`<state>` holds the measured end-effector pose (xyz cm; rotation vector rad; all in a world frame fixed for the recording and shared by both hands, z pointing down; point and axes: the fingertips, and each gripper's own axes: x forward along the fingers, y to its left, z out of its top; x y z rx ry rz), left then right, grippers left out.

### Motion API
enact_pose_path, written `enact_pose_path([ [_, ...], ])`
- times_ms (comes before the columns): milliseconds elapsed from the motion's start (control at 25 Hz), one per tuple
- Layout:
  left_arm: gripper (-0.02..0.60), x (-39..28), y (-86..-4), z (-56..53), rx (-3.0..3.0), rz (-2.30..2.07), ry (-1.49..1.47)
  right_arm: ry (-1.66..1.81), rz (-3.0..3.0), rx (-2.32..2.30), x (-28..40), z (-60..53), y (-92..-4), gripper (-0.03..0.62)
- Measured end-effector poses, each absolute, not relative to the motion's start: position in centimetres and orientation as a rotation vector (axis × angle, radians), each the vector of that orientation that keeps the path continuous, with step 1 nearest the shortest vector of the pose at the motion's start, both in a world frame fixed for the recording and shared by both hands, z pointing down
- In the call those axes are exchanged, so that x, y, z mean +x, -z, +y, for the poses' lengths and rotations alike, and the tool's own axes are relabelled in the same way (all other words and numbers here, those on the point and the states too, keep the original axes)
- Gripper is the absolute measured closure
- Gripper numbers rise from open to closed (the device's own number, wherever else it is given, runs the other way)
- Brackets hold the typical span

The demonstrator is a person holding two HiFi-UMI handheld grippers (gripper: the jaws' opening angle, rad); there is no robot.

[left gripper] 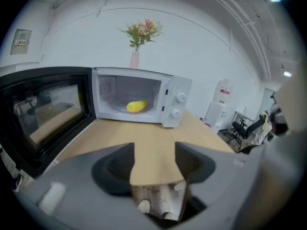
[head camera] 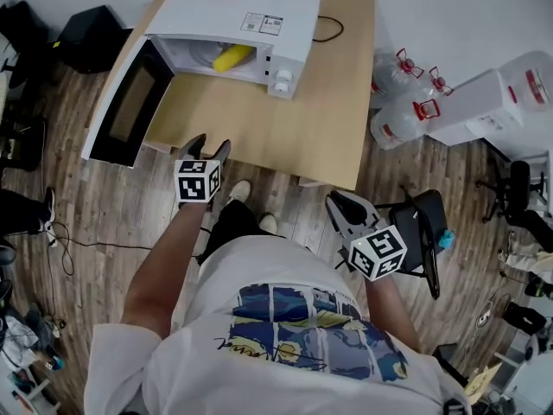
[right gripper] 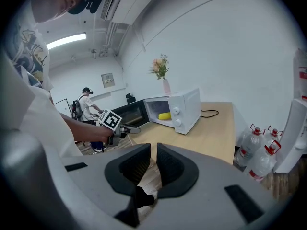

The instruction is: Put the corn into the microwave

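The yellow corn (head camera: 232,57) lies inside the white microwave (head camera: 251,7) at the far end of the wooden table (head camera: 328,102). Its black-framed door (head camera: 130,102) is swung wide open to the left. My left gripper (head camera: 210,145) hovers at the table's near edge, pointing at the oven, jaws open with nothing between them. In the left gripper view the corn (left gripper: 136,106) shows deep in the cavity, far beyond the jaws (left gripper: 154,150). My right gripper (head camera: 333,199) hangs off the table over the floor, jaws together and empty (right gripper: 153,150). It sees the corn (right gripper: 164,116) from afar.
A pink vase of flowers (left gripper: 135,59) stands on the microwave. A black cable (head camera: 328,28) runs behind it. Water bottles (head camera: 406,102) and a white unit (head camera: 492,102) stand right of the table. A black chair (head camera: 428,223) is beside my right gripper. A person (right gripper: 86,104) stands in the background.
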<state>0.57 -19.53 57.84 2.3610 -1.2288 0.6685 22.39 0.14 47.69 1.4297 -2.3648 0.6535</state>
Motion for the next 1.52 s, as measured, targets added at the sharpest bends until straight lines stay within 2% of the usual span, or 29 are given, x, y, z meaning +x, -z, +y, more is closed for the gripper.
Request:
enact_pose_path([
  [120,0.331,0.7,-57.5,-16.3,2.382,-1.188,-0.685,-0.651,-2.385,1.392,21.9,0.7,-48.2,0.556],
  [280,0.441,1.0,-57.1,-12.2,2.423,-1.096,-0.706,-0.636,-2.418,1.343,20.9,1.0,-48.3,0.557],
  [520,0.567,1.6,-56.0,-8.8,2.452,-1.022,-0.676,-0.615,-2.459,1.258,19.4,0.7,-48.5,0.56],
  [680,0.572,2.0,-54.9,-8.2,2.453,-0.986,-0.624,-0.594,-2.484,1.203,18.3,0.1,-48.6,0.566],
  [920,0.572,3.3,-52.9,-5.7,2.57,-0.879,-0.708,-0.559,-2.522,1.129,16.4,-1.1,-48.4,0.571],
  [1040,0.572,3.9,-52.1,-4.7,2.538,-0.817,-0.635,-0.547,-2.539,1.127,15.7,-1.5,-47.9,0.572],
  [1520,0.572,5.2,-50.9,-3.7,2.553,-0.762,-0.617,-0.534,-2.542,1.109,15.5,-1.4,-48.1,0.583],
])
